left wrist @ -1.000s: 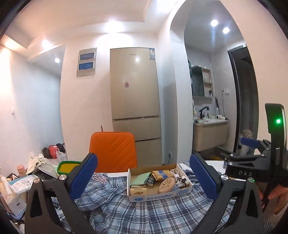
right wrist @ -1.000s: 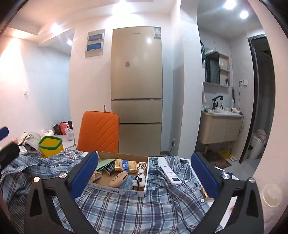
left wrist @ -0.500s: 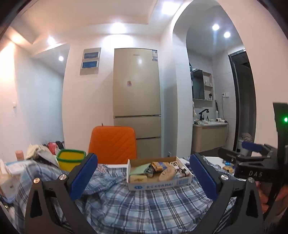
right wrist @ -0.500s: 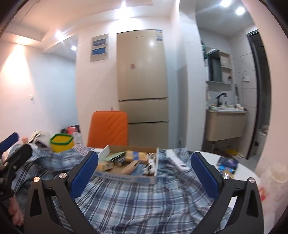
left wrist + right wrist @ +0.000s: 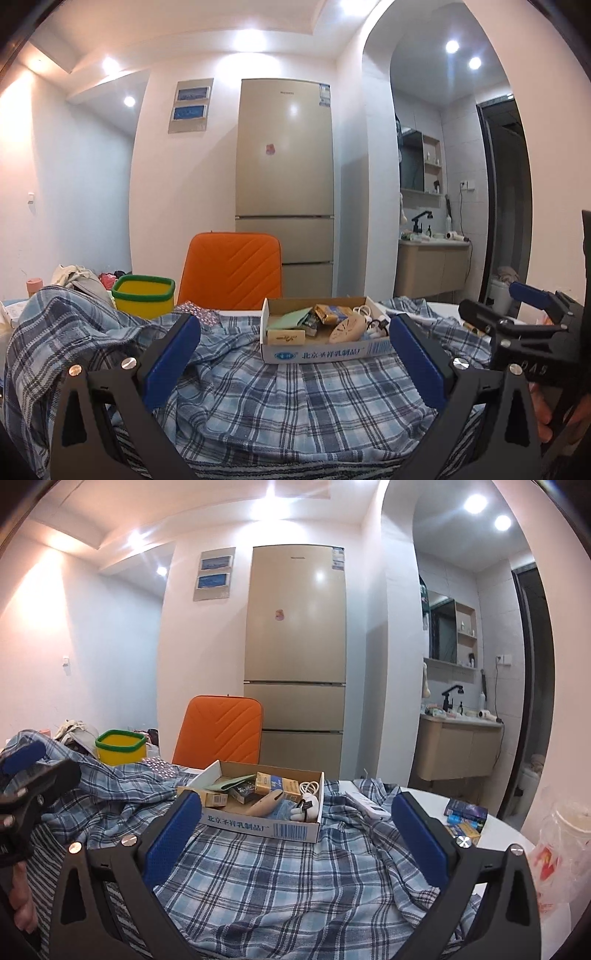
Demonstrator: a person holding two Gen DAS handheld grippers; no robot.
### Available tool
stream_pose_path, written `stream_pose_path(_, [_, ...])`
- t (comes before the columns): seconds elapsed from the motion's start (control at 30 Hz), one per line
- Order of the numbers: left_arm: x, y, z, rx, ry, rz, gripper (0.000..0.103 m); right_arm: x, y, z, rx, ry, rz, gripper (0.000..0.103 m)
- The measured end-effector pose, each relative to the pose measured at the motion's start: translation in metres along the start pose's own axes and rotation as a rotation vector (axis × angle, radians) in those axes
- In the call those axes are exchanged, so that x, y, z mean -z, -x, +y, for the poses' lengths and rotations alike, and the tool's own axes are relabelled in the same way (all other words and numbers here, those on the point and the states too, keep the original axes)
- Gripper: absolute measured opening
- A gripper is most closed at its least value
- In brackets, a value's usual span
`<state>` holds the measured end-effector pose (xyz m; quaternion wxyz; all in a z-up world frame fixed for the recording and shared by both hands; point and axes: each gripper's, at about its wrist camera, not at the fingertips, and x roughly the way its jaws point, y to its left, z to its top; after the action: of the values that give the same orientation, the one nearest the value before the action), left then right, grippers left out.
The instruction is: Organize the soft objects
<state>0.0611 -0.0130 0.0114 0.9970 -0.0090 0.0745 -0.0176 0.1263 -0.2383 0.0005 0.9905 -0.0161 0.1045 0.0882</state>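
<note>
A blue plaid shirt (image 5: 280, 398) (image 5: 280, 882) lies rumpled over the table and fills the lower half of both views. A striped grey cloth (image 5: 288, 470) peeks out beneath its near edge. My left gripper (image 5: 291, 350) hovers low over the shirt, wide open, with nothing between its blue pads. My right gripper (image 5: 295, 827) is likewise open and empty above the shirt. Each gripper appears at the edge of the other's view. A shallow cardboard box (image 5: 325, 350) (image 5: 266, 827) of small items sits on the shirt just past both grippers.
An orange chair (image 5: 231, 269) stands behind the table, with a fridge (image 5: 284, 184) further back. A yellow tub with a green rim (image 5: 143, 295) is at the left. A white remote (image 5: 365, 805), small boxes (image 5: 463, 818) and a plastic-wrapped cup (image 5: 565, 834) lie on the table's right side.
Both grippers have dropped lower and closer to the shirt, so the table looks flatter and the box nearer. Their fingers stayed wide open.
</note>
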Motion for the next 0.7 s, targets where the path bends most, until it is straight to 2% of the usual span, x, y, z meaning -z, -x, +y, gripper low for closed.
stream_pose_path(0.43, [0.003,-0.006,0.01,-0.011,0.048,0.024,0.103,0.0,-0.003,-0.005,0.022,-0.021,0.024,0.103])
stream_pose_path(0.7, [0.004,-0.006,0.008,-0.015,0.033,0.026,0.103,0.0,0.0,-0.006,0.023,-0.032,0.017,0.103])
